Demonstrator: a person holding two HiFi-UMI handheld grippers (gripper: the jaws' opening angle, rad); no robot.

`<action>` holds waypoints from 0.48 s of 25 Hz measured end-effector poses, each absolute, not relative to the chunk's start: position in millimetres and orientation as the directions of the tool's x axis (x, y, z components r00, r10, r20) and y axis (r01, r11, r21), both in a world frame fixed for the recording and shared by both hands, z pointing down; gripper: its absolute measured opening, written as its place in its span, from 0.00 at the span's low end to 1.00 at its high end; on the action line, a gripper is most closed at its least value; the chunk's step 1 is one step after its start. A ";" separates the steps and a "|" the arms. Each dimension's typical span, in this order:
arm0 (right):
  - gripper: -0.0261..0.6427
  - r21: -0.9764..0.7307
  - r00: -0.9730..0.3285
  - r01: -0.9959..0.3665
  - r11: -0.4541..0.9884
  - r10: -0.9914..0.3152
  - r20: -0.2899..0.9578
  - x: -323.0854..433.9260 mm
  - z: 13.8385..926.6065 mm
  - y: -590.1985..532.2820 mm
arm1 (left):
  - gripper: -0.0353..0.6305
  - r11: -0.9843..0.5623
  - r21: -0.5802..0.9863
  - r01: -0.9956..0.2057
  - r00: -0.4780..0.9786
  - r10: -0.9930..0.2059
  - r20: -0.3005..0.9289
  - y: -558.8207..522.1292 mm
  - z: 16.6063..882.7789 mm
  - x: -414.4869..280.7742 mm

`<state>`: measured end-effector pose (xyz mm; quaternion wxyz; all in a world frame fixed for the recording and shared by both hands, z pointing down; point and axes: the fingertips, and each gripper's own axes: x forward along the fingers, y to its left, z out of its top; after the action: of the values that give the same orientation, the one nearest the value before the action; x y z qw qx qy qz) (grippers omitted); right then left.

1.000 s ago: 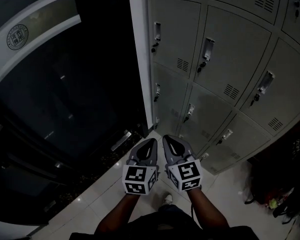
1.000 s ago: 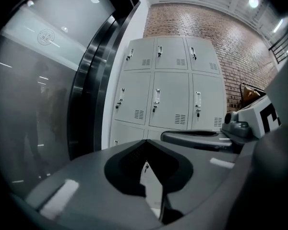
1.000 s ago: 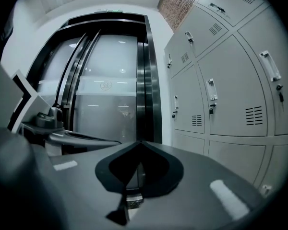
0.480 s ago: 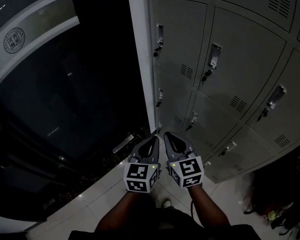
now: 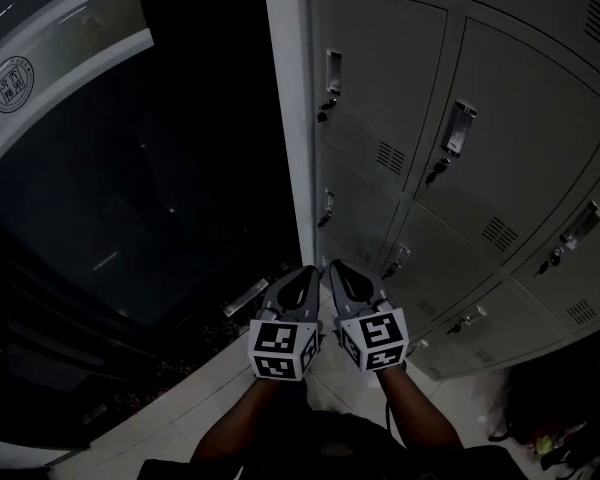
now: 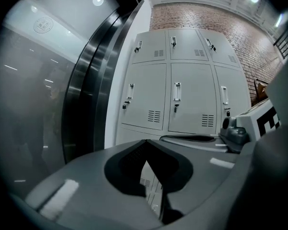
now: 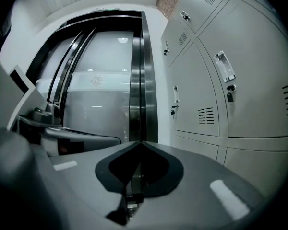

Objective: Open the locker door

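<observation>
Grey metal locker door (image 5: 380,93), shut, vented

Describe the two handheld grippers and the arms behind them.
Both the left gripper and the right gripper are grey, tapering shells with black inner pads. Each carries a white cube printed with black square markers at its rear. Small white strips mark the jaw tops. The forearms are bare, with no sleeves.

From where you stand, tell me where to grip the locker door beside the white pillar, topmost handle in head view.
Grip the upright pull handle at the door's left edge, above its lock. It stands vertical, so come straight from the front, jaws either side; that edge likely swings out.
</observation>
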<state>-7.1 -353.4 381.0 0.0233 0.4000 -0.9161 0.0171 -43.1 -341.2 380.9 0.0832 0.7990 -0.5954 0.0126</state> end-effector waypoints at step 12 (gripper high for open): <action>0.04 0.002 -0.649 -0.760 0.650 -0.759 0.048 -50.1 423.5 -445.5 | 0.06 -0.281 0.117 -0.953 0.290 -0.955 0.069 -436.8 403.0 -88.0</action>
<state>-50.1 -445.5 423.5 0.0222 0.4184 -0.9080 0.0089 -88.0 -436.8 403.0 0.0677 0.8001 -0.5959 -0.0076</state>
